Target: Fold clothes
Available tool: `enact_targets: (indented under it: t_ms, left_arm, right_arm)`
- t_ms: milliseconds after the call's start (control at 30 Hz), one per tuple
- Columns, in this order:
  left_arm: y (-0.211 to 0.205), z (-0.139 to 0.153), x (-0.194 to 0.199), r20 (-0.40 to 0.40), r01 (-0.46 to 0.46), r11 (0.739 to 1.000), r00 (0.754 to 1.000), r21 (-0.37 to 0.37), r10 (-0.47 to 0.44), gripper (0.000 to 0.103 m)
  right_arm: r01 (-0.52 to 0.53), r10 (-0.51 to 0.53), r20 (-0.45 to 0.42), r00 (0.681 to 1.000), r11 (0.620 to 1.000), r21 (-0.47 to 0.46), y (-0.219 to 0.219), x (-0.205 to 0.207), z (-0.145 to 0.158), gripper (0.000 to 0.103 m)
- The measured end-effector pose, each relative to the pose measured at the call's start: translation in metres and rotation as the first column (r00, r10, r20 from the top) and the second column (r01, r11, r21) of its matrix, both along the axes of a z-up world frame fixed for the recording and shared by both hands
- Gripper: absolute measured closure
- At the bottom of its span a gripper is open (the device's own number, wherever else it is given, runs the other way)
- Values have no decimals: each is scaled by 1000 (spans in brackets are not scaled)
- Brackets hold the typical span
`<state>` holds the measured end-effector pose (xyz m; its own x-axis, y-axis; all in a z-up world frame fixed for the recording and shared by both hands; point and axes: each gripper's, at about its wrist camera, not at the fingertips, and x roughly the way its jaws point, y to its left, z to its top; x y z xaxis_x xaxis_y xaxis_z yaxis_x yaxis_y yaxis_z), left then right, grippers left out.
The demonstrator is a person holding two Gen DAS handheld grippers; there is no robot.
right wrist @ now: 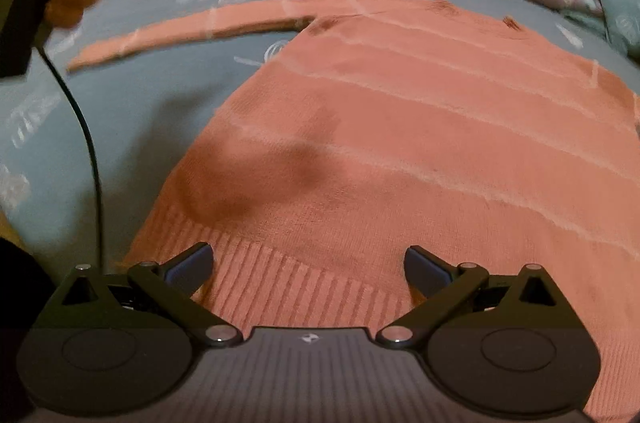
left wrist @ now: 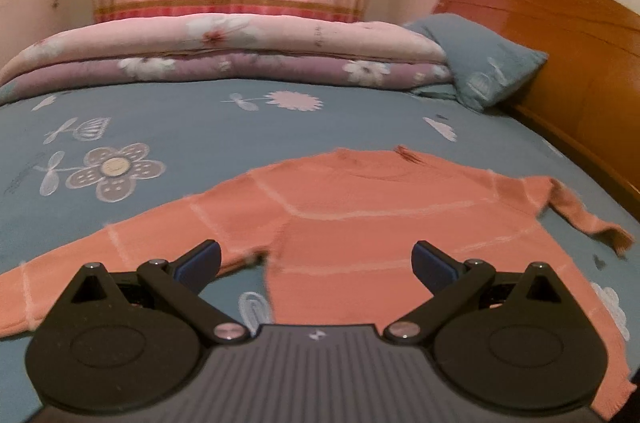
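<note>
Your orange sweater (left wrist: 360, 207) lies flat on the blue bedsheet (left wrist: 200, 127), sleeves spread. Your left gripper (left wrist: 316, 263) and right gripper (right wrist: 308, 269) both hang released above it, perhaps just clear of the fabric.

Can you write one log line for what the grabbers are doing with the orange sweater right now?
sweater: flat on bed, unfolded | left gripper: open, empty | right gripper: open, over ribbed hem
</note>
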<state>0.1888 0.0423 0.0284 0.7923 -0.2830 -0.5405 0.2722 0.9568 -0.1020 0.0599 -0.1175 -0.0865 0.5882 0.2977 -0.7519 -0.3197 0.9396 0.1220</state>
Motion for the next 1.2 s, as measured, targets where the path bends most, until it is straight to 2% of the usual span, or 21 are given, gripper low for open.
enact_targets:
  t_ms: [167, 300, 433, 600, 800, 867, 933, 1000, 1100, 1200]
  left_arm:
    - [-25, -1, -2, -5, 49, 999, 999, 25, -48, 2]
    - [-44, -9, 3, -52, 101, 995, 994, 17, -100, 2]
    - [-66, -23, 9, -112, 166, 986, 980, 24, -163, 2]
    - [-94, -46, 18, -193, 225, 974, 958, 36, -214, 2]
    - [-121, -78, 33, -277, 262, 963, 931, 56, -237, 2]
    - [-124, -88, 38, -309, 261, 964, 923, 58, -231, 2]
    - [-124, -97, 43, -337, 252, 966, 916, 60, -218, 2]
    - [-124, -100, 44, -333, 251, 966, 918, 67, -216, 2]
    - [-124, -102, 45, -321, 252, 965, 922, 72, -217, 2]
    - [-123, -105, 43, -307, 254, 964, 926, 82, -218, 2]
  right_arm:
    - [117, -122, 41, 992, 987, 111, -55, -5, 16, 0]
    - [236, -252, 72, 965, 954, 184, -110, -3, 31, 0]
    - [352, -387, 88, 918, 897, 268, -168, -1, 41, 0]
    - [464, -516, 60, 855, 810, 359, -237, 11, 38, 0]
    - [540, -609, 31, 792, 724, 430, -314, 62, 30, 0]
    - [566, -645, 35, 763, 694, 444, -339, 86, 28, 0]
    - [601, -691, 22, 722, 643, 476, -368, 108, 24, 0]
    - [629, -708, -48, 704, 592, 503, -397, 125, 15, 0]
    - [696, -756, -120, 643, 513, 502, -429, 121, 2, 0]
    - [747, -818, -93, 568, 465, 475, -450, 102, -3, 0]
